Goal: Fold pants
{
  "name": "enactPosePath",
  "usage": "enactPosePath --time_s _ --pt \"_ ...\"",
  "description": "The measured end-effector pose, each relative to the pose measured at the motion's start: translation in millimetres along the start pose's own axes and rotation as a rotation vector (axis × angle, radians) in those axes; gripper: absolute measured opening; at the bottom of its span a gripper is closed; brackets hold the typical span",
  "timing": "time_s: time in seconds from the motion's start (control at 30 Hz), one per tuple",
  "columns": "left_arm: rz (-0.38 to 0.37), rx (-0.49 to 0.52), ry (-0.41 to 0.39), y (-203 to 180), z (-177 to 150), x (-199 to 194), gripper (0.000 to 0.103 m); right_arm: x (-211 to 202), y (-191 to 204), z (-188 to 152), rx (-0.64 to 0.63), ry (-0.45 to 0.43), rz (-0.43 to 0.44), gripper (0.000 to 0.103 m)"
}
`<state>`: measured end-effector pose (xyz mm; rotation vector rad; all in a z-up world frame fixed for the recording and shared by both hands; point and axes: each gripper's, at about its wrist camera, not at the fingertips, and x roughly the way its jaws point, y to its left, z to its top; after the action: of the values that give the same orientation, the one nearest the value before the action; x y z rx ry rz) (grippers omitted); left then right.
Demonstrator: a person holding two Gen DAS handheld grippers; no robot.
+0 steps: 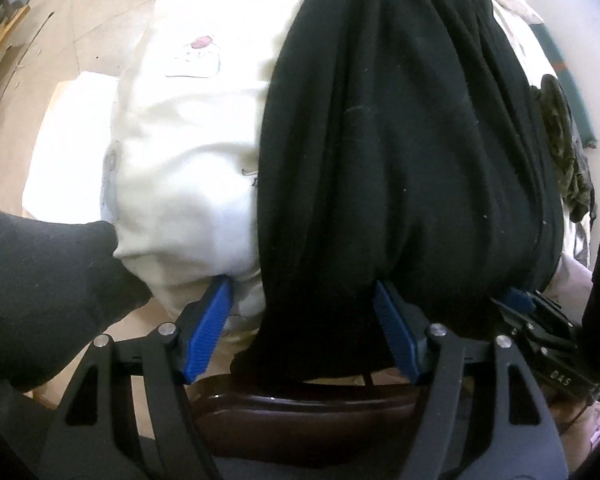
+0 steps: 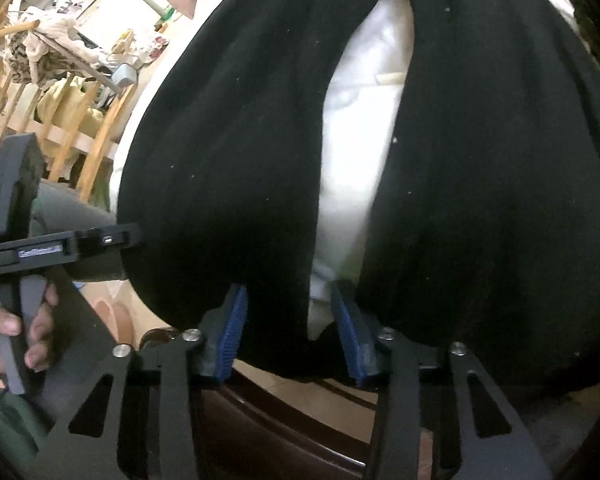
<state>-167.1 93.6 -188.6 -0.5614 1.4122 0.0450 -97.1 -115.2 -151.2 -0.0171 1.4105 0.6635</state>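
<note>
Black pants (image 1: 400,140) laid lengthwise over cream bedding (image 1: 188,140), running from the far side to the near edge. Near end draped just over a dark wooden rail (image 1: 300,412). Waistband or hems at this end: hard to say through the fisheye blur.

Left gripper (image 1: 302,284) pointed steeply down at that near edge, jaws apart. Left pad over the bare bedding, right pad beside the dark cloth, a fold of pants between them but not pinched. Right gripper (image 2: 288,288) set further right on the same edge, jaws narrower, straddling the inner edge of one leg plus a sliver of white. Pressing or merely touching: cannot tell.

Risks from here:
- Bedding caught along with the pants, given white cloth inside both gaps. Sheet then dragged up with any lift.
- Only one layer taken, leaving the lower layer behind and spoiling the fold.
- Uneven hold between the two sides, skewing the edge and twisting the legs.
- Pads snagging on the rail so close below.

Seen only from the left wrist: printed pattern on the bedding, pale floor to the left, an olive garment (image 1: 568,152) at the far right.

Seen only from the right wrist: the split between the two legs with white showing through, the hand (image 2: 16,328) around the other tool's handle, and a wooden rack (image 2: 60,120) hung with laundry at the far left.
</note>
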Motion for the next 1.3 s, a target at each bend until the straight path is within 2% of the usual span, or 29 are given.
enactPosePath --time_s 0.03,0.07,0.13,0.17,0.23,0.27,0.3,0.43,0.5,0.7,0.8,0.9,1.0,1.07,1.2,1.3 --pt "-0.001 0.001 0.007 -1 3 4 0.067 1 -1 1 0.003 0.005 0.008 0.025" --pt "-0.001 0.002 0.009 -2 3 5 0.066 2 -3 1 0.007 0.013 0.020 0.022" --pt "-0.018 0.024 0.006 -7 2 4 0.047 1 -3 3 0.005 0.013 0.029 0.004" --pt "-0.015 0.041 0.001 -9 1 2 0.042 -2 0 4 -0.006 0.006 0.024 0.004" --pt "-0.017 0.054 -0.005 -10 0 -1 0.024 -4 7 3 -0.025 -0.003 0.039 0.002" --pt "-0.022 0.042 -0.002 -9 -1 -6 0.021 -8 11 2 -0.038 -0.008 0.057 0.002" --pt "-0.027 0.032 -0.001 -9 -2 -11 0.012 -11 15 2 -0.048 -0.010 0.071 0.002" --pt "-0.071 0.064 -0.023 -15 1 -39 0.009 -39 15 -2 -0.050 -0.065 0.159 0.001" --pt "-0.099 0.050 -0.029 -13 7 -50 0.009 -58 13 -1 -0.054 -0.112 0.202 0.001" --pt "-0.182 0.061 -0.078 -13 20 -97 0.008 -99 18 15 -0.078 -0.210 0.269 0.001" --pt "-0.249 0.044 -0.110 -21 31 -128 0.008 -127 21 32 -0.094 -0.273 0.328 0.001" --pt "-0.304 0.071 -0.167 -36 60 -166 0.009 -156 21 56 -0.108 -0.336 0.369 0.001" --pt "-0.301 0.144 -0.256 -60 107 -197 0.009 -177 25 94 -0.129 -0.417 0.364 0.001" --pt "-0.302 0.151 -0.287 -69 137 -206 0.009 -184 21 124 -0.115 -0.453 0.374 0.001" --pt "-0.241 0.192 -0.335 -95 217 -201 0.009 -181 11 194 -0.124 -0.492 0.306 0.001" --pt "-0.228 0.155 -0.312 -103 277 -179 0.009 -165 -10 250 -0.106 -0.483 0.244 0.001"
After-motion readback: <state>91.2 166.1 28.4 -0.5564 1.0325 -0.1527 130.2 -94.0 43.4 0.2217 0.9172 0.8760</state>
